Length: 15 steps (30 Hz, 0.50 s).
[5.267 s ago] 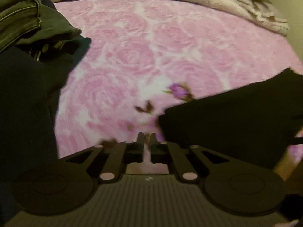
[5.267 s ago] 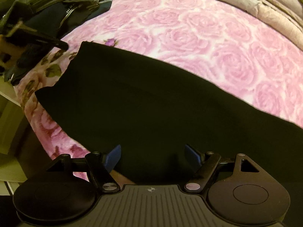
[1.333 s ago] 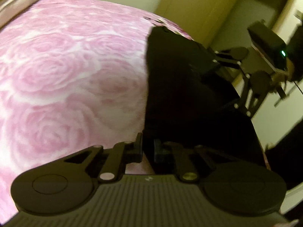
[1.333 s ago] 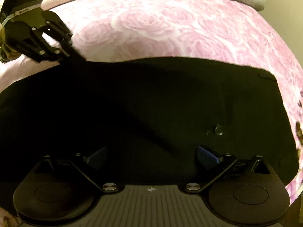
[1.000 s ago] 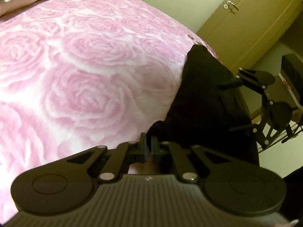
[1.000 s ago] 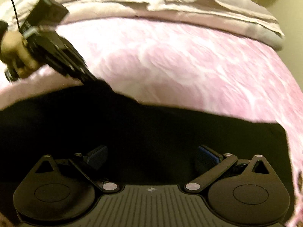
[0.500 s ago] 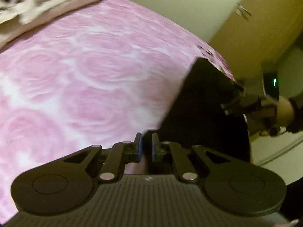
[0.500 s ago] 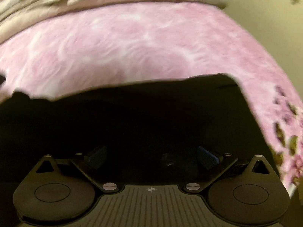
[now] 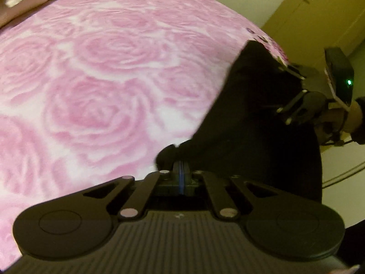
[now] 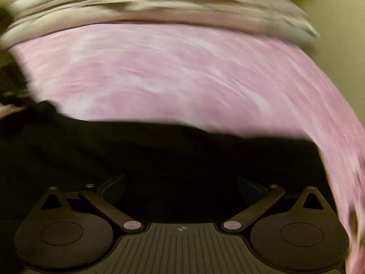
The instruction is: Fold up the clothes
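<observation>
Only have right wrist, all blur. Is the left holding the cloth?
Observer: Yes. The left tongs are shut on a bunched corner of the cloth.
Operator: Where is that corner sitting?
Observer: Over the bed, well in from its edge.
Operator: And my side from there?
Observer: The right tongs are at the cloth's far end, by the bed's edge, with a cupboard behind.
</observation>
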{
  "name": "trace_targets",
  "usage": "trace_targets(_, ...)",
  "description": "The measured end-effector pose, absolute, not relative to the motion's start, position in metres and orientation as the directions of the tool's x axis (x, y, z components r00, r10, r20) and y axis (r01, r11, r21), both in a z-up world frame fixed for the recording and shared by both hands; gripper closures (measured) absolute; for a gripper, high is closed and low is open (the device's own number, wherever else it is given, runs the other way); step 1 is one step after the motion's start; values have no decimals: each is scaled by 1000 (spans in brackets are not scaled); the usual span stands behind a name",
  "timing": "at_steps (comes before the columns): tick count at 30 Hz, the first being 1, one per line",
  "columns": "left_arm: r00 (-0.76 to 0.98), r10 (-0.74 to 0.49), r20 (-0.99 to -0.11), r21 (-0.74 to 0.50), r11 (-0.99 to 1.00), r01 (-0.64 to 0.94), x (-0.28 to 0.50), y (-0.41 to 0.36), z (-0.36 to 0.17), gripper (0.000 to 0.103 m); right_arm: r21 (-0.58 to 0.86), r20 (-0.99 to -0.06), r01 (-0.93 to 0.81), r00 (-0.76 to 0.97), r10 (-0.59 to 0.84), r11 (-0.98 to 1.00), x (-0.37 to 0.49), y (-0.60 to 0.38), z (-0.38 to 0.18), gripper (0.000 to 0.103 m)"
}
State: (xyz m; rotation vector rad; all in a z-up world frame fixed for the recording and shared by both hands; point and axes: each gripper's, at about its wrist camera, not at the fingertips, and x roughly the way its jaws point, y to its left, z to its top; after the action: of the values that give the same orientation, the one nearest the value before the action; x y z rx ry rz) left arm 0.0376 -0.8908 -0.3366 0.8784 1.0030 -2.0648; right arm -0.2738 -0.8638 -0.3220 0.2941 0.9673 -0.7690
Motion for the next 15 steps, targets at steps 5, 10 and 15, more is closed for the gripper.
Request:
trace_targets(5,-538,-275,-797,-359,-501,788,23,-890,-321,99,-123,-814,701,333,-475,703,-284,-864,-302,2)
trace_targets(10,-534,-267,-802,-356,-504,787,6,-895,-328,101,-121,-769,619,435,-468,776,-251,-870,-291,2)
trace_targets(15,-521,-274,-809,-359,-472,805,22,-897,-332,100,-79,-785,635,435,-441,768,-277,-907,-311,3)
